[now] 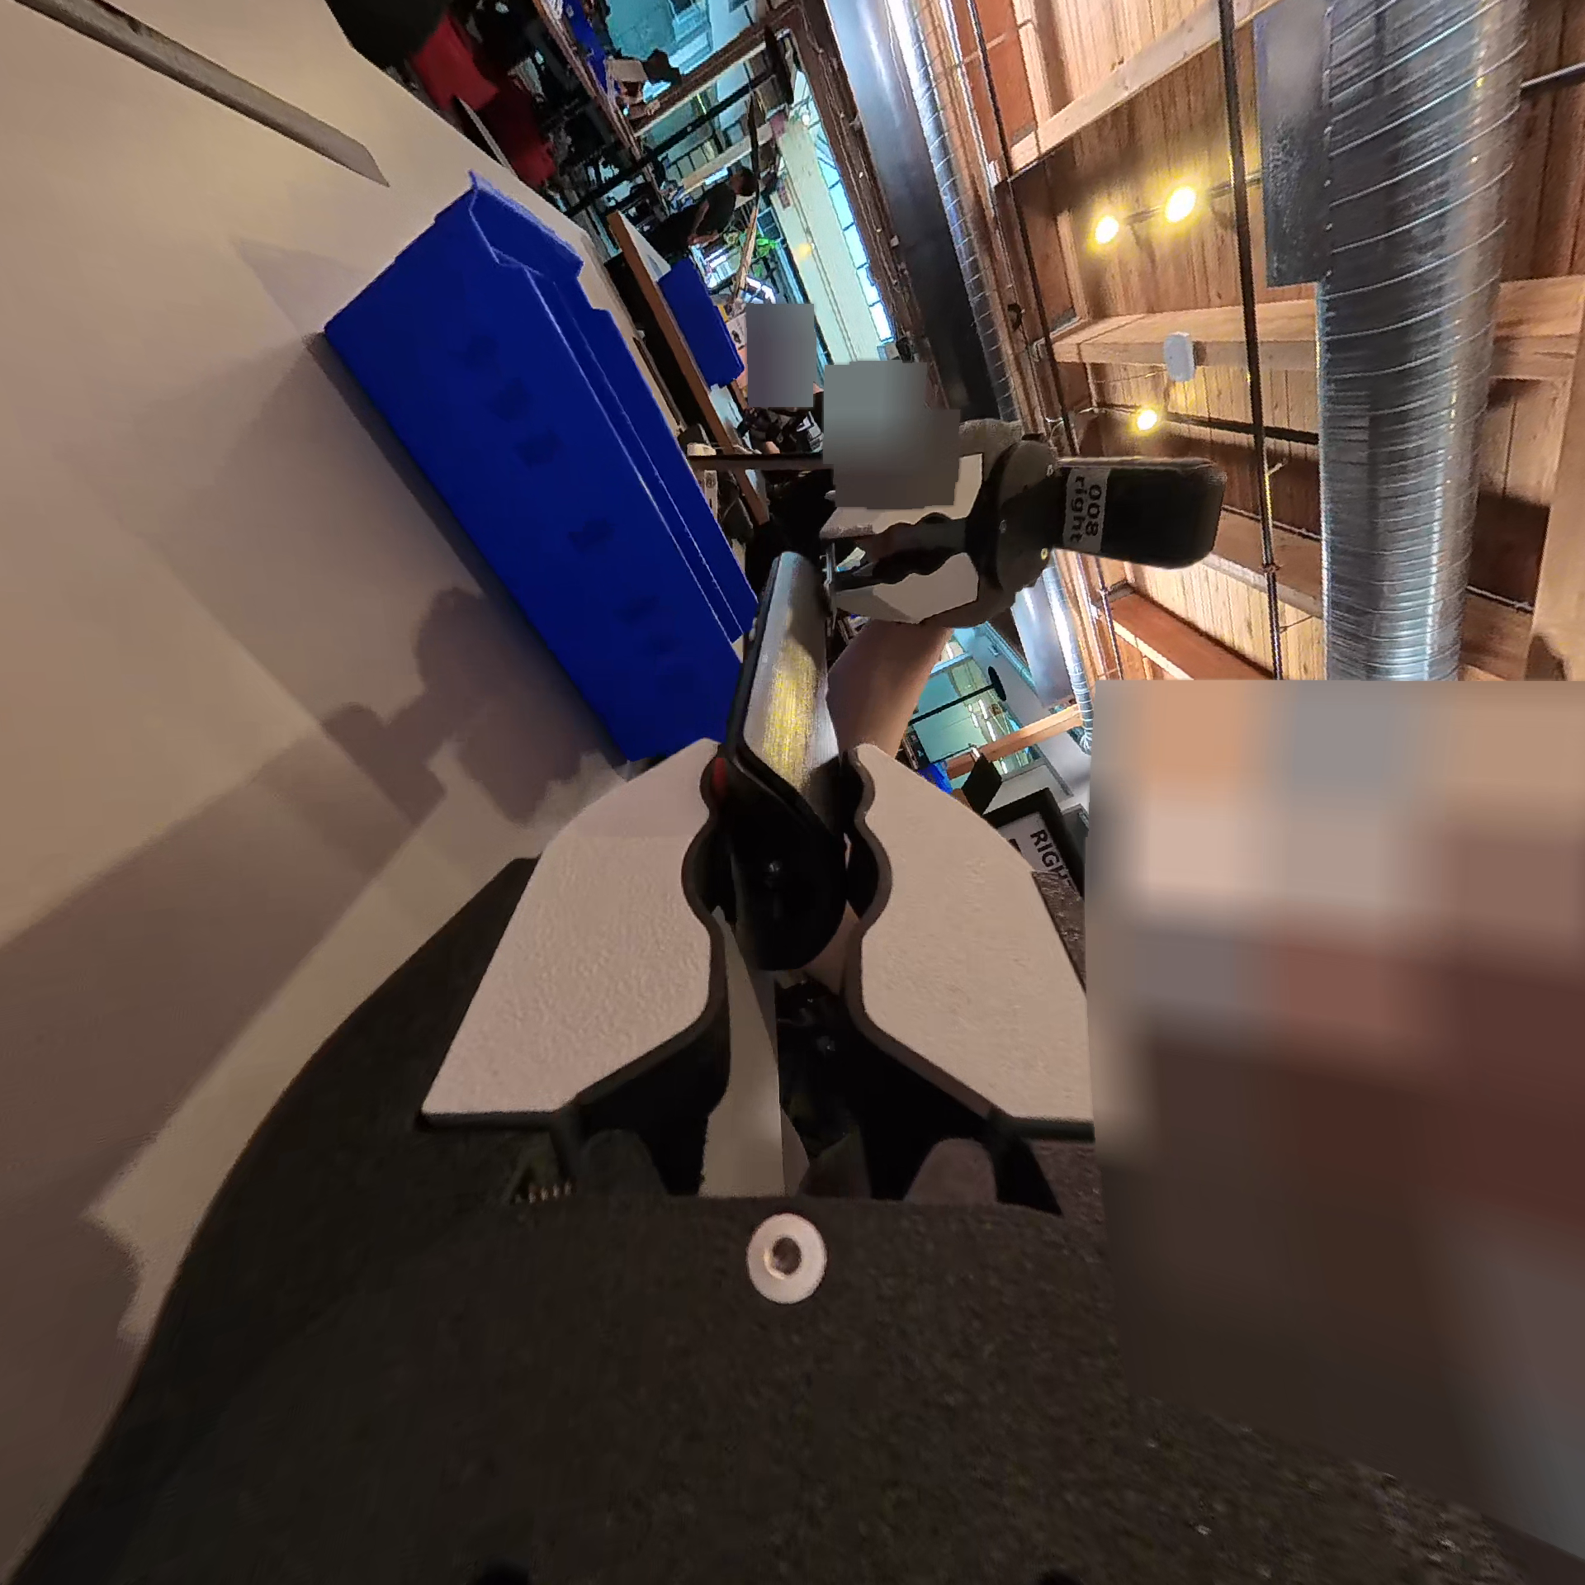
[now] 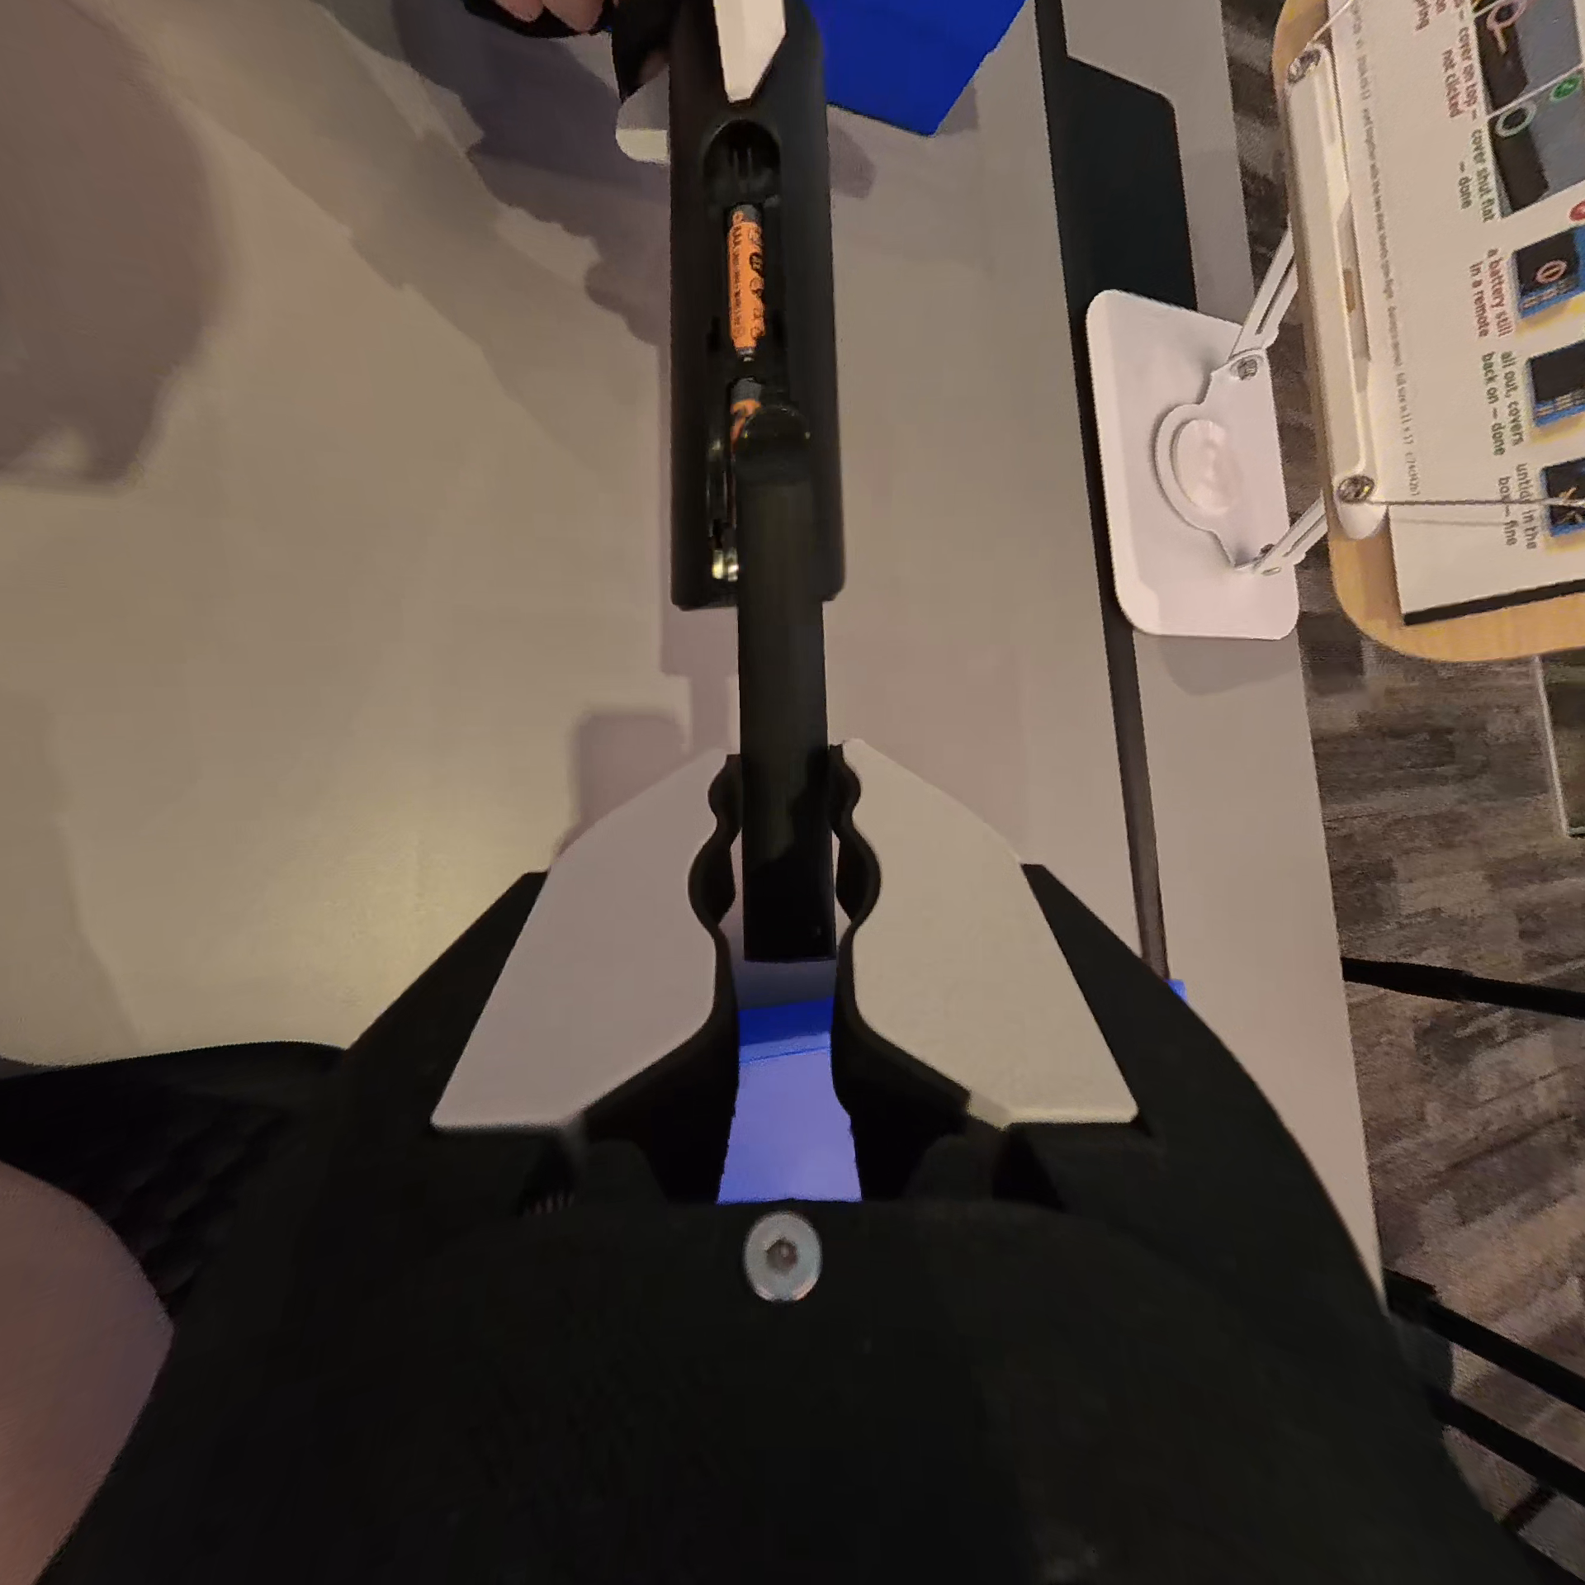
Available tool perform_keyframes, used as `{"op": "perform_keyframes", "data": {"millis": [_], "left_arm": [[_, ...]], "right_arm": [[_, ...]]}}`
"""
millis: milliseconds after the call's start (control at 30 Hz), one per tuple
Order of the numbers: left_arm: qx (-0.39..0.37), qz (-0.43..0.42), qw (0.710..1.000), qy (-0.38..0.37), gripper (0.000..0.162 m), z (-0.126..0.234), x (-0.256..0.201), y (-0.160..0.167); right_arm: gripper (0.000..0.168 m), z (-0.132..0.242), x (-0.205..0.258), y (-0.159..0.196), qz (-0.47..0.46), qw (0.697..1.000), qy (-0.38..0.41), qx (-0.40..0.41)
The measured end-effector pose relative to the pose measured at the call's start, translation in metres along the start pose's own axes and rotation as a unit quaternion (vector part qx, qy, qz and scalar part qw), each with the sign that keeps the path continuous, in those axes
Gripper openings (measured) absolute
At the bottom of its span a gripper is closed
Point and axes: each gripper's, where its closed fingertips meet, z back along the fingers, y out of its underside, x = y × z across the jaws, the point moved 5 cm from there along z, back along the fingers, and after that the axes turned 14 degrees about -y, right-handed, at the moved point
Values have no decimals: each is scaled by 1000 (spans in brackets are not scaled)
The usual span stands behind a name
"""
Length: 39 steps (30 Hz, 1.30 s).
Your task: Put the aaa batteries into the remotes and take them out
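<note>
Left hand-held gripper (image 1: 776,823) clamps the remote (image 2: 755,343); right hand-held gripper (image 2: 780,845) clamps a black tool (stiff), levering slippery batteries (image 2: 744,287).

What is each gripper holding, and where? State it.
Left gripper clamps the black remote at one end. Right gripper grips a black rod-shaped tool by its rear end, tip in the battery compartment.

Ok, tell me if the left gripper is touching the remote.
Touching. In the left wrist view the left gripper is clamped on the remote, both fingers against it.
</note>
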Motion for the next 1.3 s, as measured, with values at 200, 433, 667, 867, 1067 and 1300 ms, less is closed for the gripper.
{"op": "perform_keyframes", "data": {"millis": [200,433,667,867,1067,1300], "left_arm": [[2,17,1000,17,24,-5,4,2],[15,13,1000,15,24,-8,8,5],[17,14,1000,22,24,-7,9,4],[20,7,1000,20,24,-8,8,5],[17,7,1000,16,24,-8,8,5],[22,8,999,24,24,-8,6,6]], "right_arm": [[21,0,4,5,-11,1000,-21,5],[21,4,10,10,-34,999,-33,19],[21,6,13,13,-40,998,-34,29],[21,1,14,13,-52,997,-45,42],[21,0,15,10,-56,996,-35,63],[21,-1,18,5,-51,995,-21,84]]}}
